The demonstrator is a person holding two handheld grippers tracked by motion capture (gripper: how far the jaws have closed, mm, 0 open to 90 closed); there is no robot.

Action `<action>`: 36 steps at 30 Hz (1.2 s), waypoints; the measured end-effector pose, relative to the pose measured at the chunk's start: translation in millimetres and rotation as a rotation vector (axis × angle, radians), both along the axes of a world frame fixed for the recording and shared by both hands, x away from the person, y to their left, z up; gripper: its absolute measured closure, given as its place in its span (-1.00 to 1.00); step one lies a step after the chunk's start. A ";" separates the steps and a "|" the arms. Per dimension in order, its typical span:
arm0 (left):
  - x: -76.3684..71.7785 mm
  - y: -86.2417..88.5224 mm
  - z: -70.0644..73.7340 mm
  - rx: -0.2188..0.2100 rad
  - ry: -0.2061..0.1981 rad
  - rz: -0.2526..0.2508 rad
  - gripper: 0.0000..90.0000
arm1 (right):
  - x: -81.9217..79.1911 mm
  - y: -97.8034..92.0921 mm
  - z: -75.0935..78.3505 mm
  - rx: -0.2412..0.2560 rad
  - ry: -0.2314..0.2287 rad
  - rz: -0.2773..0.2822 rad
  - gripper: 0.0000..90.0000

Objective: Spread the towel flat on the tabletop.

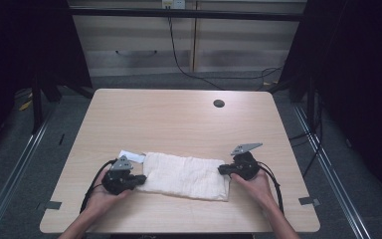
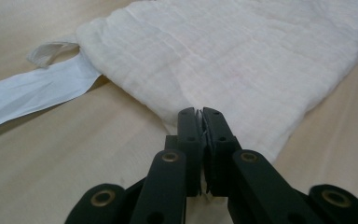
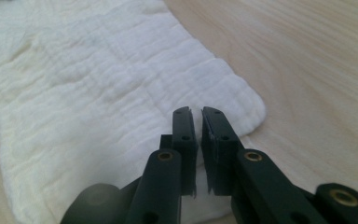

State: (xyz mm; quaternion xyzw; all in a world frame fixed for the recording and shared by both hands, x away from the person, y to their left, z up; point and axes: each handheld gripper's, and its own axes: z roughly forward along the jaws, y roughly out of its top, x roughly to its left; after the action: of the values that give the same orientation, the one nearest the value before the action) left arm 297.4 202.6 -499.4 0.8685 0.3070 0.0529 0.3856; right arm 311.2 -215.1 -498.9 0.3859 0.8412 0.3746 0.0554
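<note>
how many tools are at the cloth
2. The left tool is at the left end of the cloth, jaws shut on its edge. The right tool is at the right end, jaws almost closed over that edge.

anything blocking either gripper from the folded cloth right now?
Nothing visible. The left gripper is at the white cloth's left end, its jaws closed on the edge with fabric pinched between them. The right gripper is at the right end, jaws nearly closed; whether they grip the cloth is unclear. The table is bare beyond.
</note>
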 end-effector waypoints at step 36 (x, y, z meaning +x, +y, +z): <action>-11.8 14.0 1.3 -0.044 0.033 -0.002 0.77 | 24.2 3.7 7.5 0.078 -0.045 -0.034 0.97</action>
State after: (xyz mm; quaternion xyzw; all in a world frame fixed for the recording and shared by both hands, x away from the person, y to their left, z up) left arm 285.6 216.6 -498.0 0.8607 0.3137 0.0315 0.3997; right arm 335.4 -211.4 -491.3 0.3935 0.8179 0.4147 0.0656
